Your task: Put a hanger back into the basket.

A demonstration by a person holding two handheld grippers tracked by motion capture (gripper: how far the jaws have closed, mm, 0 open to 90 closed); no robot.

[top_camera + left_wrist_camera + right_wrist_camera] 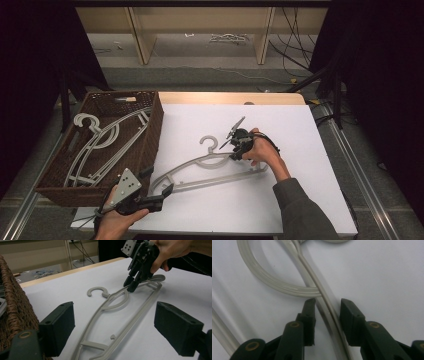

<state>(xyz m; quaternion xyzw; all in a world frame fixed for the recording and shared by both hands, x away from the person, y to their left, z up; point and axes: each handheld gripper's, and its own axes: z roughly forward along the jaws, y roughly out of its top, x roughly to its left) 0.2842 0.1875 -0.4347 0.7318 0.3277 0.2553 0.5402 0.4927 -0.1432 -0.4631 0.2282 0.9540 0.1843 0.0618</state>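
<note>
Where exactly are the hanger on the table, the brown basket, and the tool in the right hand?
hanger (210,141): high view, its hook.
basket (154,131): high view, right wall.
right tool (234,150): high view, between its tips.

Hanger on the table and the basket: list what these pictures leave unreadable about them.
- Hanger on the table: in the right gripper view its hook and both ends are cut off by the frame edges; the right gripper straddles one bar, contact unclear.
- Same hanger, left gripper view: its near end runs off the bottom edge between the left gripper jaws.
- Basket: the count of hangers in the basket is unclear in the high view; they overlap.
</note>
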